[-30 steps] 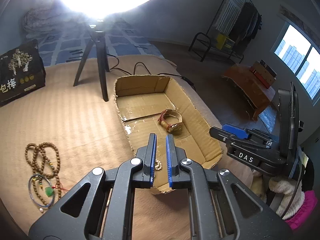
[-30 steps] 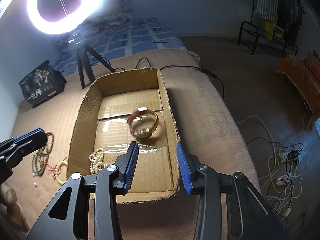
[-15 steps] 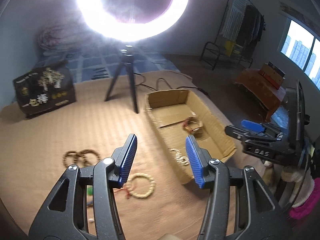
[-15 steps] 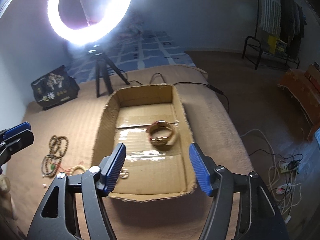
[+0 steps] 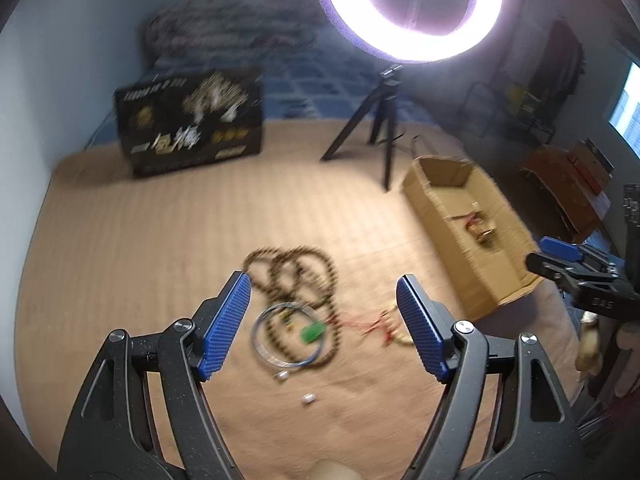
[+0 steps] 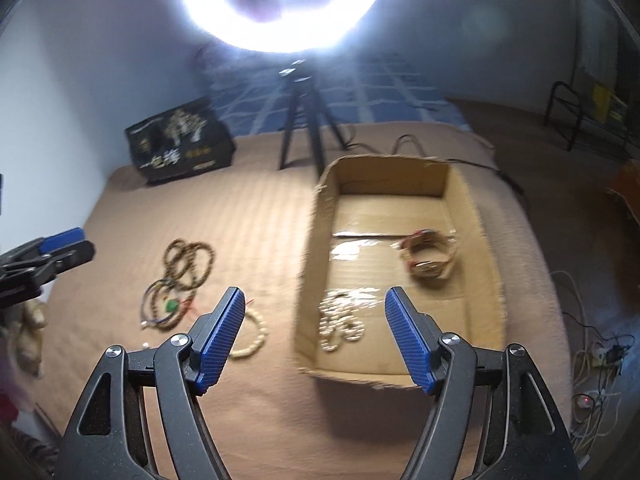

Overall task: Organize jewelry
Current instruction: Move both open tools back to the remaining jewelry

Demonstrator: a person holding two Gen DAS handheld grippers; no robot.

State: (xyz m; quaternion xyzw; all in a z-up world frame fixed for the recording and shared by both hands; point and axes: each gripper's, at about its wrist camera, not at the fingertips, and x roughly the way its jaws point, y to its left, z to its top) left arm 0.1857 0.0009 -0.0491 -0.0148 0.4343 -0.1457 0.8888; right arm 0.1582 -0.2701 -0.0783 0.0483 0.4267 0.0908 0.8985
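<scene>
Released a second ago from the left gripper (image 5: 323, 300), a pale bead string (image 6: 339, 322) is now seen lying in the box (image 6: 472, 200) near its front wall, a watch (image 6: 430, 254) farther back. Both sets of jaws have just been opening and are held wide, nothing between them; the right gripper (image 6: 316, 316) is poised over the box's near corner. Brown beads (image 5: 296, 272), a blue bangle (image 5: 290, 334) with a green charm (image 5: 312, 332) and a pale bracelet (image 6: 252, 334) are left on the tan bedcover (image 5: 140, 240), beside the box. A ring light (image 5: 412, 8) is lit behind.
</scene>
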